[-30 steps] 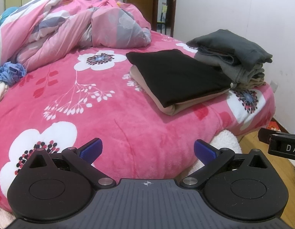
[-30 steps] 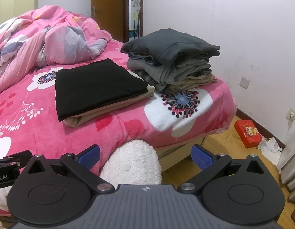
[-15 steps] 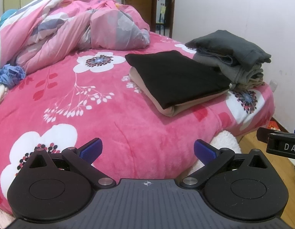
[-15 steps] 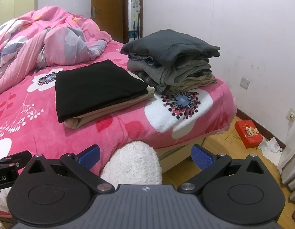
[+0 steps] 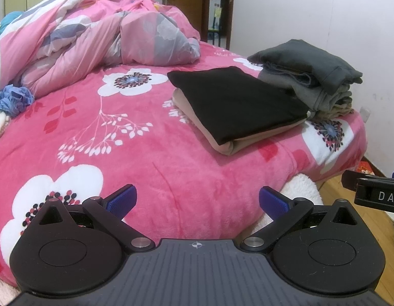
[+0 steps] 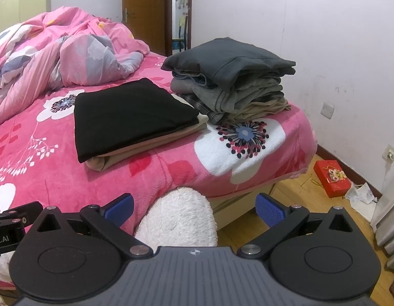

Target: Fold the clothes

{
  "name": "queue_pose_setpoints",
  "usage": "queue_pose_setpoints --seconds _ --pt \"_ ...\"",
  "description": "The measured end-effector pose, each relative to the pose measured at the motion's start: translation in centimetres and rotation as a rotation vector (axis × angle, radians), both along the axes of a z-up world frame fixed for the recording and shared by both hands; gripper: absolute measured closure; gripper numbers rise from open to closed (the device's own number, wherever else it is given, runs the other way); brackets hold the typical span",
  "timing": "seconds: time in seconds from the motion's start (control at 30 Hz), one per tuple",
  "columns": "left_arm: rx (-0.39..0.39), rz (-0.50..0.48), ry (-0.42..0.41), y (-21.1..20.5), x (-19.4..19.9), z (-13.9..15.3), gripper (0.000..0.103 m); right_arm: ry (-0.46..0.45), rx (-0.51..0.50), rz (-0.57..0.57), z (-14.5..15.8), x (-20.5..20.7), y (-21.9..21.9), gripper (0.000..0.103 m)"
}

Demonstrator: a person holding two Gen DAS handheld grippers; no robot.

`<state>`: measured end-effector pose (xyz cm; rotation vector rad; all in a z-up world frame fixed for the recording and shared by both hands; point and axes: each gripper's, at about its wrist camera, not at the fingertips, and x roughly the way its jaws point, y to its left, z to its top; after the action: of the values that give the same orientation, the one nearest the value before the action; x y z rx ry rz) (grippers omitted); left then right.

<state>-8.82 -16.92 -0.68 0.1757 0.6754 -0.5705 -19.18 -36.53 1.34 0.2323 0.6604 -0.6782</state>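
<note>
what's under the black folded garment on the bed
Under the black folded garment lies a folded tan garment, showing only along its edges. Most of it is covered, so what else it hides is unseen.

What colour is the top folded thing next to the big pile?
Black, seen best from the right wrist.
</note>
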Motion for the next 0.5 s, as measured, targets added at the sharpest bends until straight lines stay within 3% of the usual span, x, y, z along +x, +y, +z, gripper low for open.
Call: queue_pose_setpoints --seconds 0.5 --pt "-0.001 0.007 0.009 0.21 0.14 -0.19 0.000 0.001 -0.003 0.005 -0.01 0.20 0.17 0.000"
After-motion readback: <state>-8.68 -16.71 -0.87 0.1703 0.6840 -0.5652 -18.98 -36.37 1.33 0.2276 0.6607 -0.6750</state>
